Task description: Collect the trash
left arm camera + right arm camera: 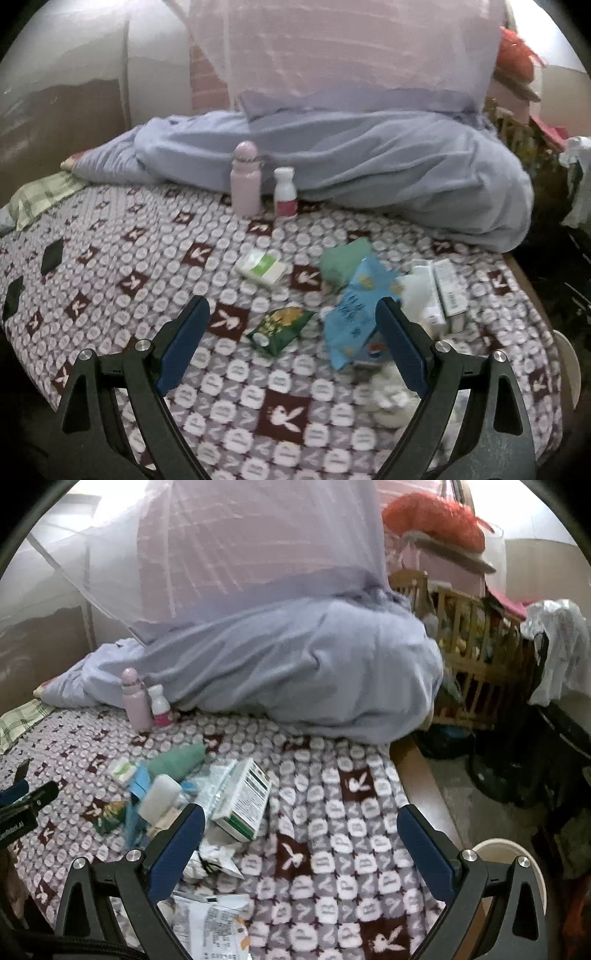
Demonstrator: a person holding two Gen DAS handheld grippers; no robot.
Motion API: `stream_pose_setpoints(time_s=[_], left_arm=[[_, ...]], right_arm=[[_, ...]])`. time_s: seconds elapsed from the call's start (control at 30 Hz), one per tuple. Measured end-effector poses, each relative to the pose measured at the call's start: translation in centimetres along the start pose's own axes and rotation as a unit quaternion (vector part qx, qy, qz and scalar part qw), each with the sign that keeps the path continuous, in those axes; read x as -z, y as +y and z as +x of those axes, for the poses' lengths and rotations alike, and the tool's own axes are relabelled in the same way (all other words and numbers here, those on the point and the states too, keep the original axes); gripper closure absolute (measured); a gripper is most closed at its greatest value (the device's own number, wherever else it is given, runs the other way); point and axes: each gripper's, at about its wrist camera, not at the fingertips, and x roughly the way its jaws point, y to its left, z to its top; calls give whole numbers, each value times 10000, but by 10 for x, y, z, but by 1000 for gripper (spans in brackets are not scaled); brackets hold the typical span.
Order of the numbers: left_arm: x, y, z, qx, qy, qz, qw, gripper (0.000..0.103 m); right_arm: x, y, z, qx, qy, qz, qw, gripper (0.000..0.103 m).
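Left gripper (pixel 291 314): two black plastic finger arms, each a forked, triangulated link with a cut-out window near its base. Inner faces carry flat dark-blue pads (pixel 184 343). One round silver screw head (pixel 144 345) at each pad joint, a second on each outer link.

Right gripper (pixel 301 825): same build. Black forked arms, dark-blue pads (pixel 424 849), four silver screw heads (pixel 468 854) in matching places. A black braided cable (pixel 66 943) runs along the lower left edge of the right wrist view.

In that view the left gripper's body shows at far left: black housing, blue part, white lettering, partly cut off and not readable in full.
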Motion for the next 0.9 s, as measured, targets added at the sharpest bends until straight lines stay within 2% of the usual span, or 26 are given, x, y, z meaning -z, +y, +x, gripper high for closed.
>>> stream_pose_setpoints(time_s=[0.2,0.33,0.9], left_arm=[[-1,-12,-16,107,-301,32,9995,12],[-1,-19,-21,37,-406,129,9991,12],[-3,-31,-13,22,-375,202,9991,12]], right_arm=[[-5,4,-14,-111,-240,27,9996,0],[-7,5,-20,-114,-331,25,9994,0],[-8,7,-19,-123,-301,47,9995,0]])
